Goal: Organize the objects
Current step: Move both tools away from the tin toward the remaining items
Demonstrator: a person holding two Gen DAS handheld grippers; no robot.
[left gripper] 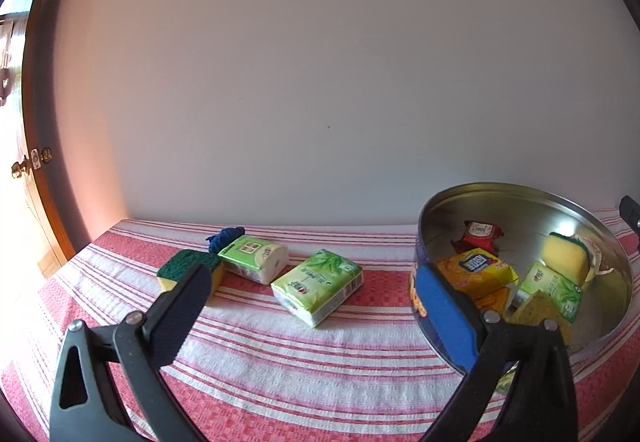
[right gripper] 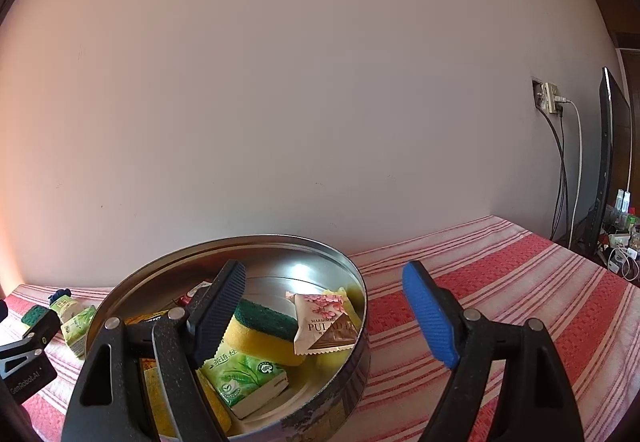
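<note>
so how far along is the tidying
Partly done. The round tin already holds sponges, a tissue pack and snack packets. Nothing is in hand: left gripper and right gripper are open. Left on the cloth: two tissue packs, a sponge, a blue item.

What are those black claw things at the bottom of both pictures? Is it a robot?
No robot: a person holds a grabbing tool in each hand, and a small camera on each tool takes the picture. One view looks along the left gripper, the other along the right gripper. Both have their jaws open and hold nothing. On the striped cloth lie two green tissue packs, a sponge and something blue behind them. The round tin already holds sponges, tissues and snack packets.
</note>
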